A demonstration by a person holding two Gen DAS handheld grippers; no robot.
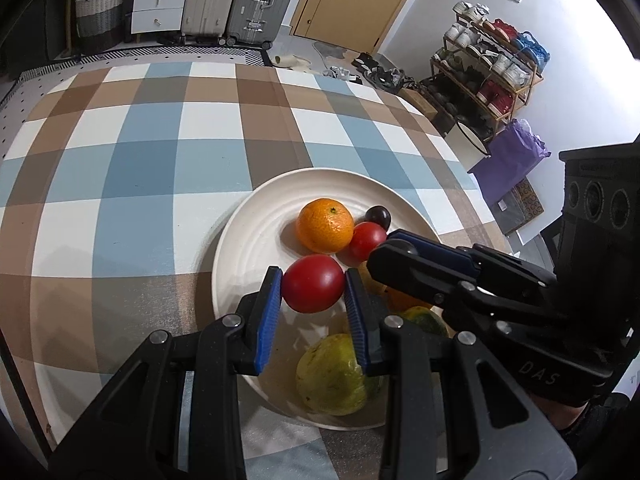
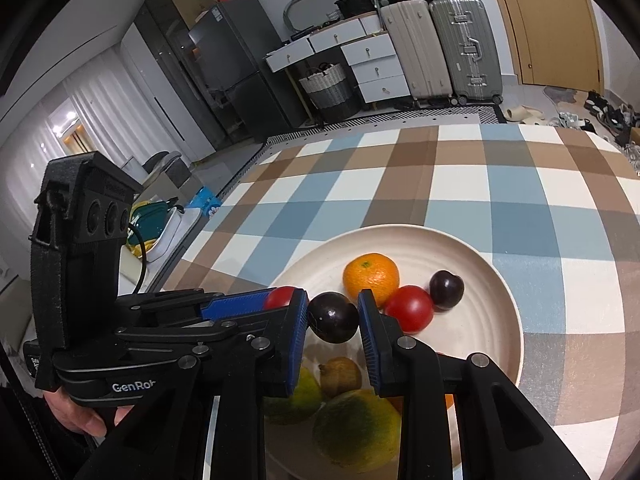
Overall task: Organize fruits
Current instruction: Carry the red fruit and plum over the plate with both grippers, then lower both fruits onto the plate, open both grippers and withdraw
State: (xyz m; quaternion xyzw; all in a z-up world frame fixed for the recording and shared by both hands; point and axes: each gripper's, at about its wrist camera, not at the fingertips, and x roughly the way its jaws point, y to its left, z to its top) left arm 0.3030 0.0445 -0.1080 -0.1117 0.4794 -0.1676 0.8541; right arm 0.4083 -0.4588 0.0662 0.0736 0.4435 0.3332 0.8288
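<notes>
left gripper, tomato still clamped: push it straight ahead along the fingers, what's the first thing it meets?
Probably the round orange mandarin on the white ribbed plate. It lies just beyond the red tomato held in the left gripper. Depth is unclear; if the gripper is high enough, it could pass over.

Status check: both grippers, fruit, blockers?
Left gripper shut on red tomato over plate. Right gripper shut on dark plum. Grippers crowd each other above plated orange.
</notes>
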